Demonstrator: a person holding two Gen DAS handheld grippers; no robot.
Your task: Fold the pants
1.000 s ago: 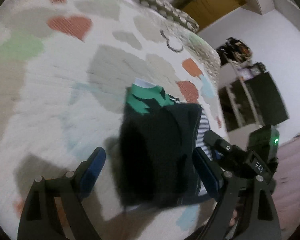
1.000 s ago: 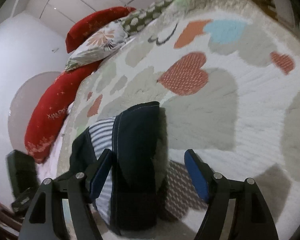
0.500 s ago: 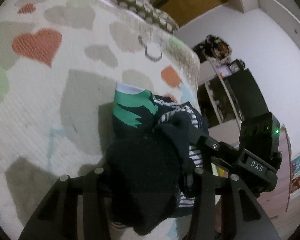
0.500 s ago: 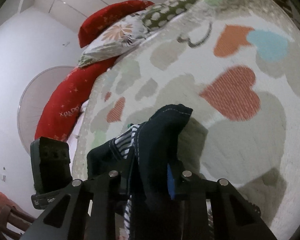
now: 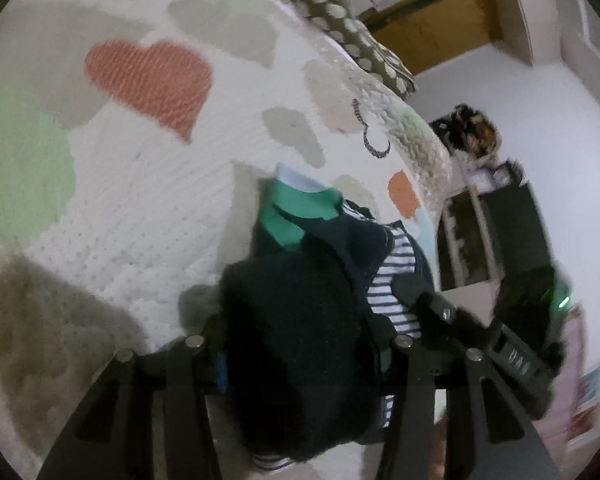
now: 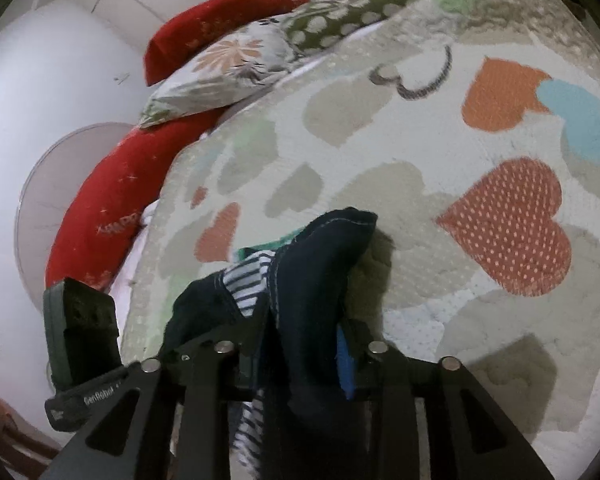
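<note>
The folded dark navy pants (image 5: 300, 340) lie on top of a small stack with a striped garment (image 5: 392, 280) and a green one (image 5: 296, 212), on the heart-patterned bedspread (image 5: 148, 184). My left gripper (image 5: 300, 364) is shut on the near end of the pants. In the right wrist view my right gripper (image 6: 304, 364) is shut on the pants (image 6: 316, 276) from the other side, the cloth bunched up between its blue pads. The right gripper's body (image 5: 492, 344) shows in the left wrist view, and the left gripper's body (image 6: 80, 340) in the right wrist view.
Red pillows (image 6: 112, 204), a floral pillow (image 6: 228, 68) and a spotted pillow (image 6: 340, 20) lie at the head of the bed. The bed edge (image 5: 420, 136) is close behind the stack, with dark shelves (image 5: 496, 232) beyond it.
Both grippers were open around the pants one second ago. They have closed on the pants and bunched the cloth up off the stack.
</note>
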